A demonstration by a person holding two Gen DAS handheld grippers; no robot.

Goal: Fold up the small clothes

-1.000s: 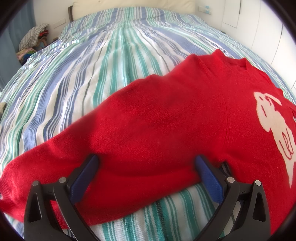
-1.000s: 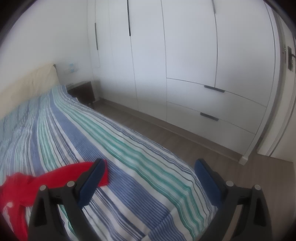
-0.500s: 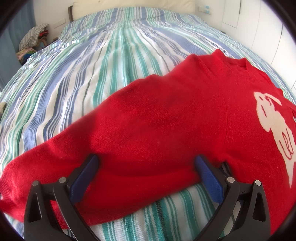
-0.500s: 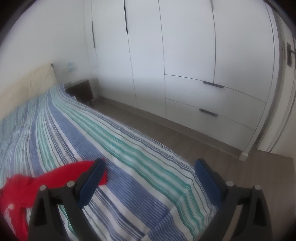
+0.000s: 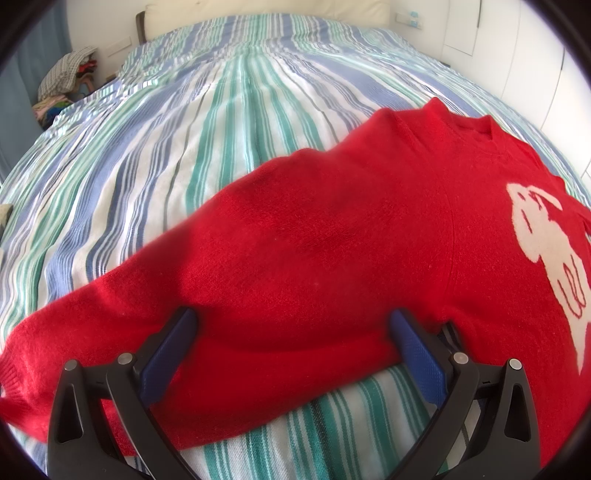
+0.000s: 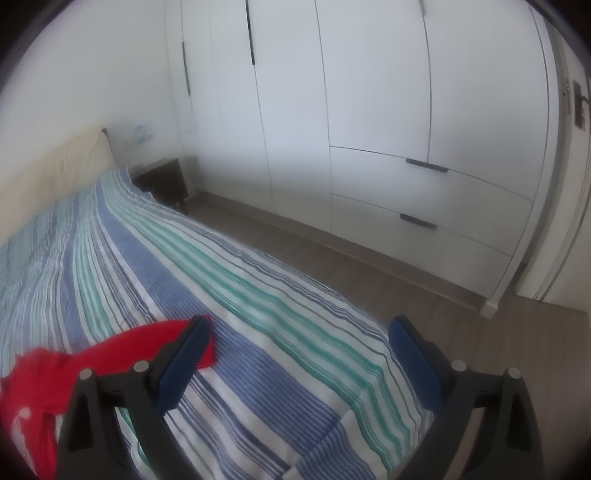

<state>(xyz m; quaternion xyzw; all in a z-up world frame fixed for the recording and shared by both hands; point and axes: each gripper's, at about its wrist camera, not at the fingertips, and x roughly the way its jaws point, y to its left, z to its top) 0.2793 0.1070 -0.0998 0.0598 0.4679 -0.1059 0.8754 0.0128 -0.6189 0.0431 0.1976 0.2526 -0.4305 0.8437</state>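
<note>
Left claw: left claw (image 5: 291, 343) spread wide and empty, blue pads straddling the near sleeve of the red sweater (image 5: 332, 258); pads seem to rest on or just above the knit, contact not certain.
Left view, sweater: lies flat on the striped bed cover (image 5: 166, 155), near the foot edge of the bed; collar points toward the headboard (image 5: 258, 11), white animal motif (image 5: 546, 254) faces up, sleeve runs out toward the bed's left edge.
Left view, change: nothing has shifted over the last second; claw and sweater sit exactly as before. Reads as a pause before a pinch.
Left view, surroundings: clothes pile (image 5: 66, 81) beyond the bed's far left corner.
Right claw: right claw (image 6: 299, 354) also gaping, holding nothing, hovering over the bed's right edge; its left pad overlaps the tip of the other sleeve in the picture.
Right view, change: camera has tilted slightly, wardrobe (image 6: 406, 129) sliding lower in view; drifting, not yet committed.
Right view, surroundings: nightstand (image 6: 162, 181) by the headboard, wood floor (image 6: 369, 280) beside the bed.
Task meaning: no fold made so far. Likely next step is closing on the sleeves and bringing them in over the body.
</note>
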